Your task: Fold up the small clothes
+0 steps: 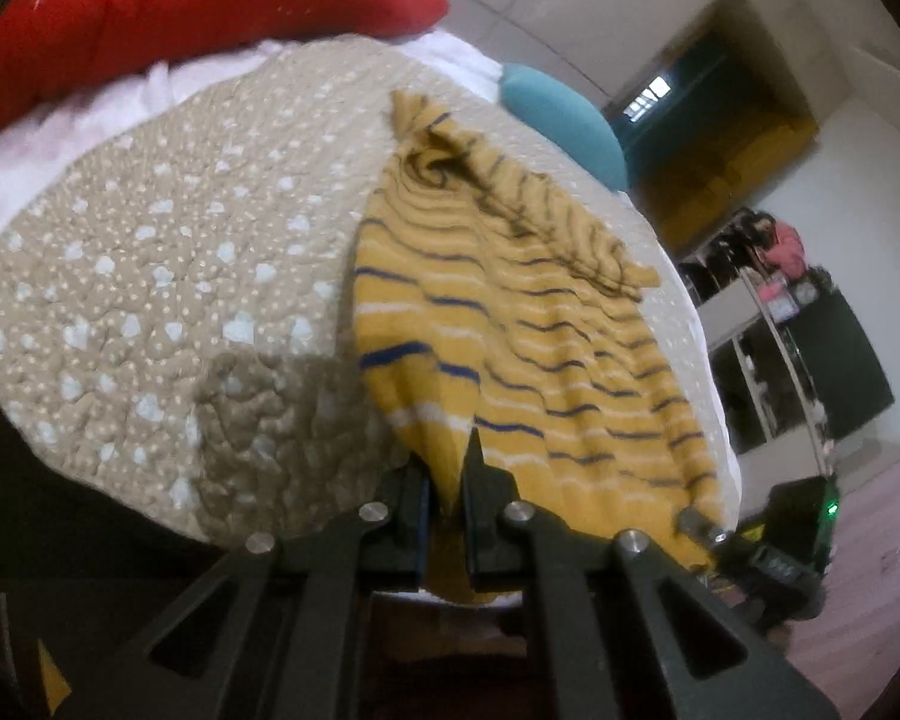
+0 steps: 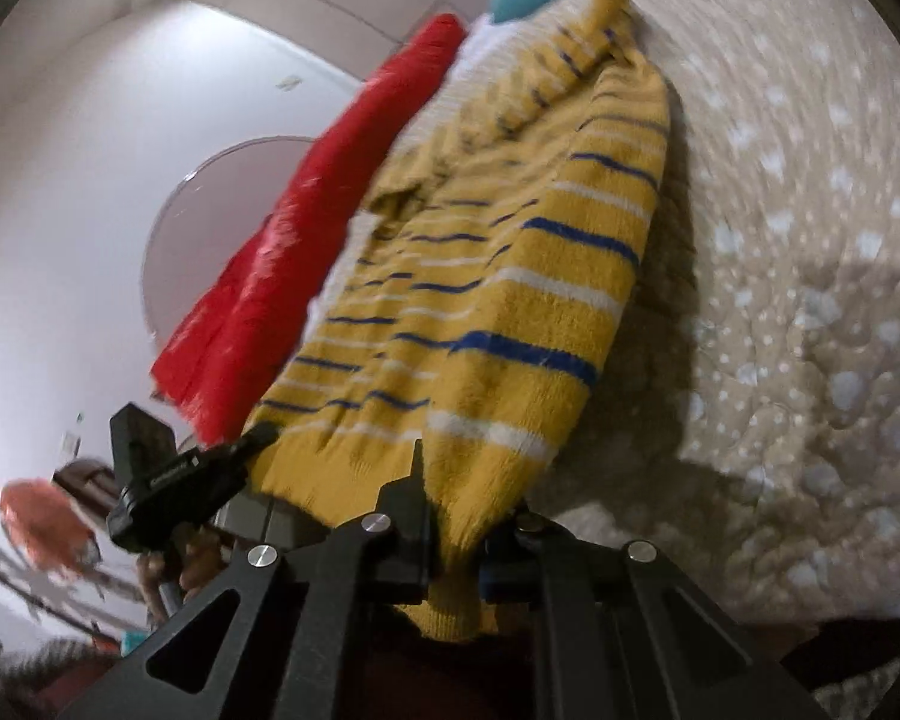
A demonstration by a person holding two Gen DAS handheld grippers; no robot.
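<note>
Fuzzy striped mustard sweater [image 1: 510,324], both tools pinching hem

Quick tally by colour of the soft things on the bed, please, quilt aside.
Yellow striped sweater: 1, pinched by the left gripper and right gripper
Red pillow: 1
Teal pillow: 1
Total: 3, on the tan dotted quilt

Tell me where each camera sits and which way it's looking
Left wrist: rides the left tongs, facing along the quilt toward the room; its fingers pinch the striped sweater.
Right wrist: rides the right tongs, facing a wall; the other tongs show.
Shared: sweater, quilt, red pillow, teal pillow.
</note>
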